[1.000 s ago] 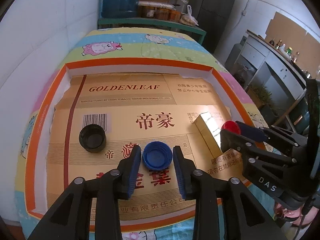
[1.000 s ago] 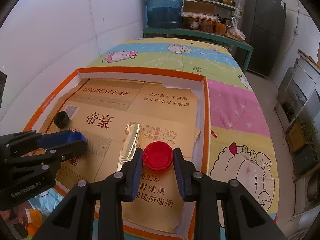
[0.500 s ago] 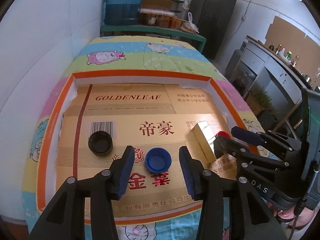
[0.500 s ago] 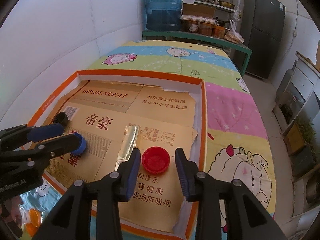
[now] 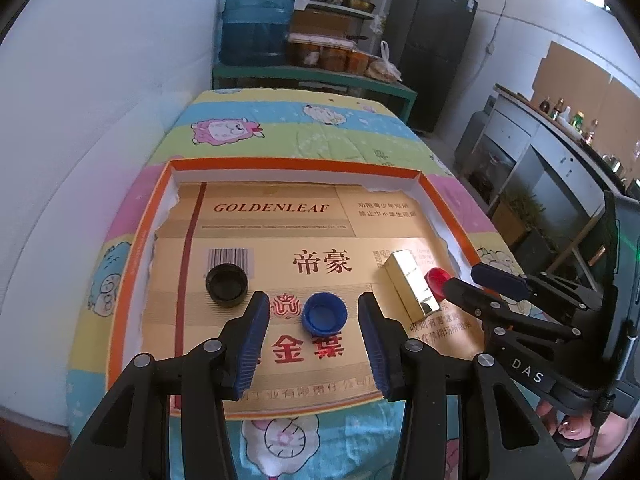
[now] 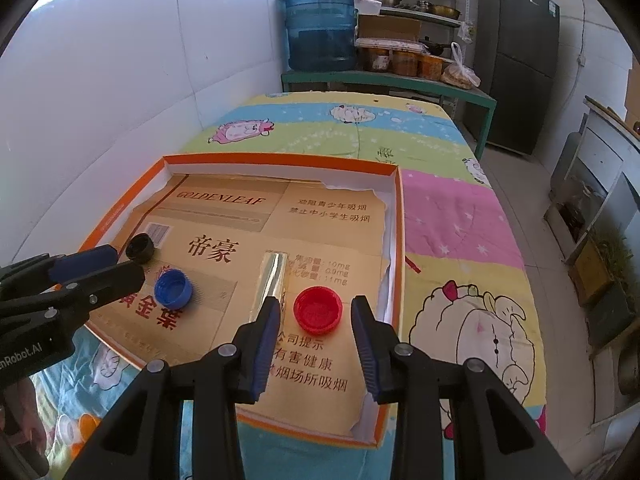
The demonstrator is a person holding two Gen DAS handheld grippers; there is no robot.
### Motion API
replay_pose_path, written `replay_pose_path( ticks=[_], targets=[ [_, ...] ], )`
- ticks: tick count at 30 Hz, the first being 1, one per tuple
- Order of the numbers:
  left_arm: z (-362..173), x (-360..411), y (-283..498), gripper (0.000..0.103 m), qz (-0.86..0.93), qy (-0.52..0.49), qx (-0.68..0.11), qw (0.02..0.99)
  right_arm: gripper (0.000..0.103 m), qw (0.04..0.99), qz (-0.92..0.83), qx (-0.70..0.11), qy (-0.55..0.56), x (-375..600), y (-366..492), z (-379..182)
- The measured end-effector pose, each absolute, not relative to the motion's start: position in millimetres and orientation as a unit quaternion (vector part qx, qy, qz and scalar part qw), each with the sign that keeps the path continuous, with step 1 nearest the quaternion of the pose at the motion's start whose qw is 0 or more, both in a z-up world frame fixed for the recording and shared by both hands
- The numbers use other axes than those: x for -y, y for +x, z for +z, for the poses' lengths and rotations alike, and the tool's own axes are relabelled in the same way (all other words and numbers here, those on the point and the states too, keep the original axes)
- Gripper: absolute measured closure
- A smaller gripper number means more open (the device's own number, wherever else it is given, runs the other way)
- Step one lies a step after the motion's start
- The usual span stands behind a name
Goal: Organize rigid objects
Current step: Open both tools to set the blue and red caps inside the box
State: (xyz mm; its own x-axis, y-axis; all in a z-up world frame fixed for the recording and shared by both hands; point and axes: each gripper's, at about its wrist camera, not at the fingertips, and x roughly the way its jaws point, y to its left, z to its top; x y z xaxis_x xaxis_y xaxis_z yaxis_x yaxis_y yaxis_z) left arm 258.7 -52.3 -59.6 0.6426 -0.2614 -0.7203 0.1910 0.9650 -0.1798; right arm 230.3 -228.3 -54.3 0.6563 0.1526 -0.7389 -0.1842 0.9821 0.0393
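A blue cap [image 5: 324, 314] lies open side up on the cardboard in the orange-rimmed tray [image 5: 296, 164]. My left gripper [image 5: 314, 320] is open, its tips either side of the cap, apart from it. A black cap [image 5: 226, 284] lies to its left, a gold box [image 5: 412, 282] to its right. A red cap [image 6: 318, 309] lies right of the gold box [image 6: 274, 276]. My right gripper [image 6: 316, 320] is open around it, not touching. The blue cap [image 6: 173, 289] and black cap [image 6: 140, 247] also show in the right wrist view.
The tray sits on a bed with a cartoon-print sheet [image 6: 460, 220] against a white wall on the left. A shelf with a blue water jug [image 5: 258, 20] stands beyond the bed. Cabinets [image 5: 560, 152] and floor lie to the right.
Both grippers have opened wide, let go of the blue and red caps, and pulled back and up. The caps now rest on the cardboard.
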Motion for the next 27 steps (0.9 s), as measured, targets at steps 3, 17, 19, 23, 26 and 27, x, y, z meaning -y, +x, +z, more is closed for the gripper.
replay_pose_path(
  ticks=[3,17,19,23,26,27],
  targets=[
    [-55.3,48.8,252.2,0.055,-0.123,-0.044,-0.401,0.907,0.066,0.911,0.092,-0.402,-0.019,227.2,225.1,-50.7],
    [-38.8,35.3,215.0,0.055,-0.122,-0.046,-0.390,0.912,0.066,0.916,0.087,-0.392,-0.013,220.8,186.8,-28.5],
    [-36.2,31.9,208.4,0.055,-0.123,-0.048,-0.388,0.912,0.066,0.917,0.087,-0.389,-0.014,219.2,179.9,-24.6],
    [-30.9,26.2,193.4,0.055,-0.122,-0.052,-0.383,0.914,0.066,0.919,0.085,-0.386,-0.016,215.8,166.2,-17.1],
    [-25.3,23.2,182.7,0.055,-0.122,-0.053,-0.379,0.916,0.066,0.920,0.084,-0.382,-0.017,213.3,156.4,-11.5],
    [-23.2,22.3,178.8,0.055,-0.123,-0.053,-0.377,0.917,0.066,0.921,0.084,-0.381,-0.017,212.5,153.0,-9.7]
  ],
)
